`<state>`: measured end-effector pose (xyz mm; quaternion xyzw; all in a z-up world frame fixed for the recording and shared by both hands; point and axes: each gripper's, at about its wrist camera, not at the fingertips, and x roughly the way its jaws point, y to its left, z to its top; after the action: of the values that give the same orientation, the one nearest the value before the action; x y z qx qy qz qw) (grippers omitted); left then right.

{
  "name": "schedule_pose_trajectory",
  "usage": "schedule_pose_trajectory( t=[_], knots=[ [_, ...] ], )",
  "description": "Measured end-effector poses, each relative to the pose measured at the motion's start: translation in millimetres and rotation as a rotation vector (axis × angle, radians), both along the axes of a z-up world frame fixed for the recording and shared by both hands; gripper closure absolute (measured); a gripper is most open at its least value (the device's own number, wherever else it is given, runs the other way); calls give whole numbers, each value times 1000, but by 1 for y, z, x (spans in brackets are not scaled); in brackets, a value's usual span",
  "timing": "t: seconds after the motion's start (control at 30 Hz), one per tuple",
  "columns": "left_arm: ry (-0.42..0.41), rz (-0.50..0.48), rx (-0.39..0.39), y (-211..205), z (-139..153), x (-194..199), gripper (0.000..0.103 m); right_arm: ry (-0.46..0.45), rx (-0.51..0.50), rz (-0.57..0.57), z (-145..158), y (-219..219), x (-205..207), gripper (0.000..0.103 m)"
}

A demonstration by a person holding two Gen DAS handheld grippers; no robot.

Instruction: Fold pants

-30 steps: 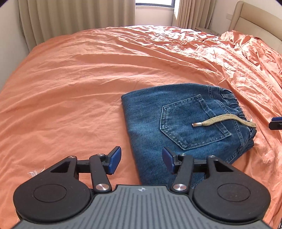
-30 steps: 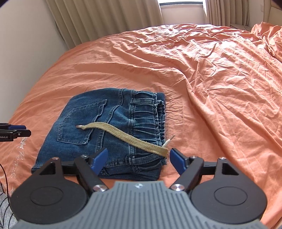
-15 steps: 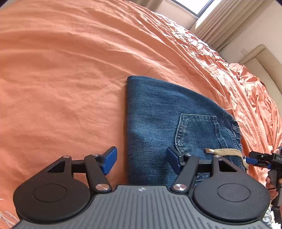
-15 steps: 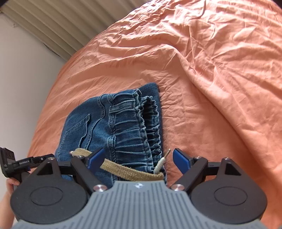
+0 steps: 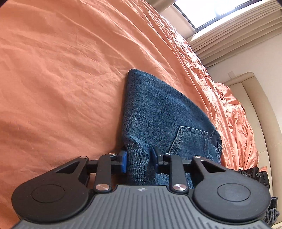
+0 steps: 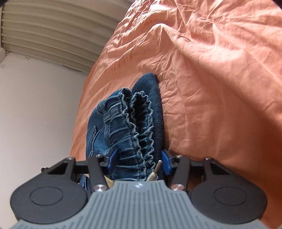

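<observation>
Since the last frame I've dropped both grippers onto the jeans [image 5: 158,119] on the bed [image 5: 61,70]. Left gripper [image 5: 139,161] closing on the folded edge, right gripper [image 6: 139,161] closing on the waistband (cord tip [image 6: 155,172] inside). Next: lift both evenly for the next fold.

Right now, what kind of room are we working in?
Most likely a bedroom: folded jeans lie on a bed with a rumpled orange sheet, a padded beige headboard stands at one end, and pleated curtains hang by a window.
</observation>
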<state>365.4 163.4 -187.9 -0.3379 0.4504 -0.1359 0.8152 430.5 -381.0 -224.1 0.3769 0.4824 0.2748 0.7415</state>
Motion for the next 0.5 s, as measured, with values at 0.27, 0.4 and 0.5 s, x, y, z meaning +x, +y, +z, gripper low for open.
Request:
schedule_pose_trajectory(
  t=[0.27, 0.4, 0.5],
  knots=[
    [-43, 7, 180, -25, 40, -7, 97, -124, -161, 18, 68, 25, -15, 85],
    [-84, -22, 231, -29, 71, -16, 97, -183, -218, 55, 110, 46, -25, 86],
    [-114, -30, 300, -22, 102, -26, 97, -224, -246, 93, 141, 69, -36, 86]
  ],
)
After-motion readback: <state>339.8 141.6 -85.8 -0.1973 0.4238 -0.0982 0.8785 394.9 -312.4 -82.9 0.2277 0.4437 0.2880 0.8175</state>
